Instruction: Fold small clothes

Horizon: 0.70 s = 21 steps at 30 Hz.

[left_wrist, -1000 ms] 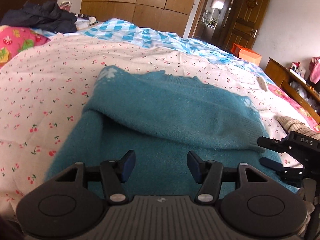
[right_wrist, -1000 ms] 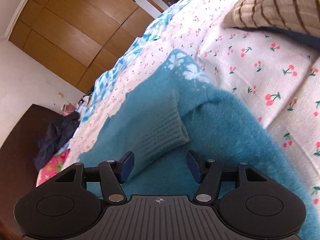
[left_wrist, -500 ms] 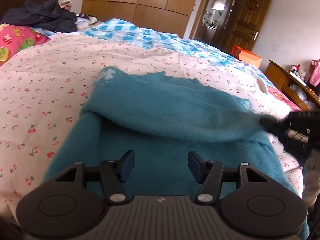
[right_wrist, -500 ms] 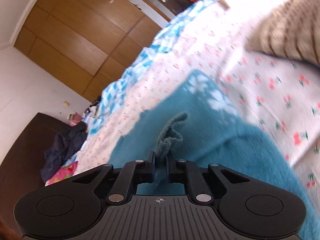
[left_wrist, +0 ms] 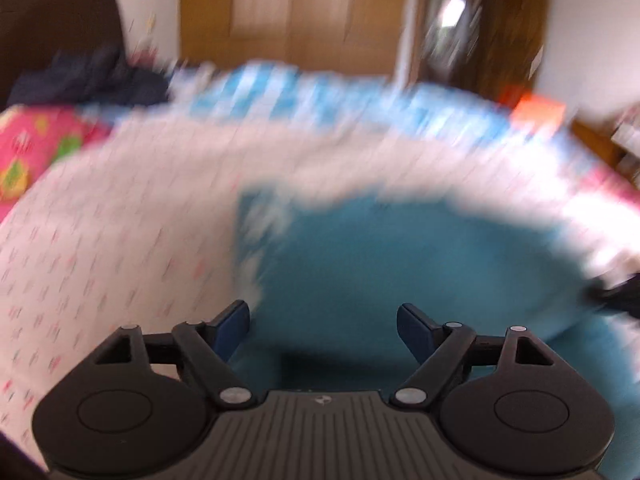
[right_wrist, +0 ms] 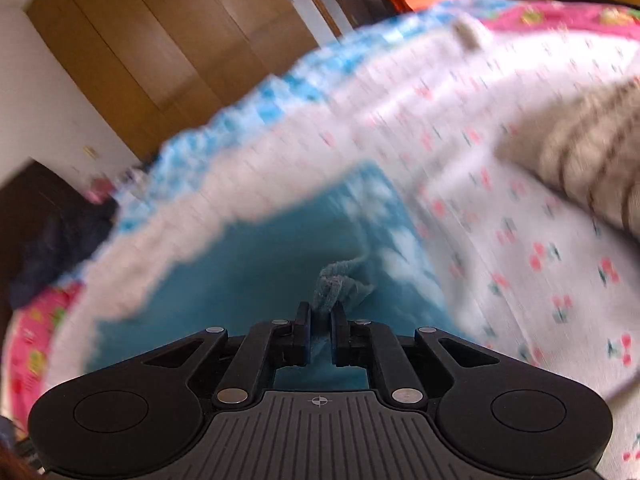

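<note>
- Two grippers worked over the teal sweater, which lay on the cherry-print bedspread.
- I had the right gripper pinched tight on the sweater's ribbed cuff.
- I saw my left gripper opening wide above the sweater's near edge, gripping nothing.
- Beside the sweater lay a striped beige garment.

Your two black grippers

You are looking at the left gripper, its blue pads, and the right gripper, both showing silver screws behind the fingers.
</note>
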Each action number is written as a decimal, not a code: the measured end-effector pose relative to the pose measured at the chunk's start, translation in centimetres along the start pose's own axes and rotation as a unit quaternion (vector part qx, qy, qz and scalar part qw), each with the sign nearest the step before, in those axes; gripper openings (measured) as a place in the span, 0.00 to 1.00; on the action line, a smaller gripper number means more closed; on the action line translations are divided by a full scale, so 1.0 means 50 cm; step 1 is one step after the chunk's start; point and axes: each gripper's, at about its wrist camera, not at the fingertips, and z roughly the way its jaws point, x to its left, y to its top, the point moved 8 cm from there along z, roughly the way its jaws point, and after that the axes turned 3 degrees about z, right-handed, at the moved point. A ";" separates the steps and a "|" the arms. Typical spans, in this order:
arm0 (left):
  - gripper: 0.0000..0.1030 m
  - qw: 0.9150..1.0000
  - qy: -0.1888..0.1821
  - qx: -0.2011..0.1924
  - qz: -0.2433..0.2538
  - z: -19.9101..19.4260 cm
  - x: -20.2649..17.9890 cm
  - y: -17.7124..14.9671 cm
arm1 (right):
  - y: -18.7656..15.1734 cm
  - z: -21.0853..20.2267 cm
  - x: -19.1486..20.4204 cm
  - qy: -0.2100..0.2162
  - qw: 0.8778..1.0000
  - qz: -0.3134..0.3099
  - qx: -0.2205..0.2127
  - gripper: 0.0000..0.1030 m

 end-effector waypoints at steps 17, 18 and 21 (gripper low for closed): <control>0.85 0.998 0.003 -0.003 -0.063 0.018 0.051 -0.037 | 0.007 0.028 0.024 -0.024 0.998 -0.051 -0.005 0.14; 0.85 0.998 -0.001 -0.011 -0.067 0.010 0.050 -0.033 | 0.010 0.025 0.028 -0.024 0.998 -0.059 -0.006 0.13; 0.85 0.997 0.003 -0.033 -0.066 -0.005 0.050 -0.022 | 0.026 0.017 0.048 -0.013 0.998 -0.065 -0.013 0.12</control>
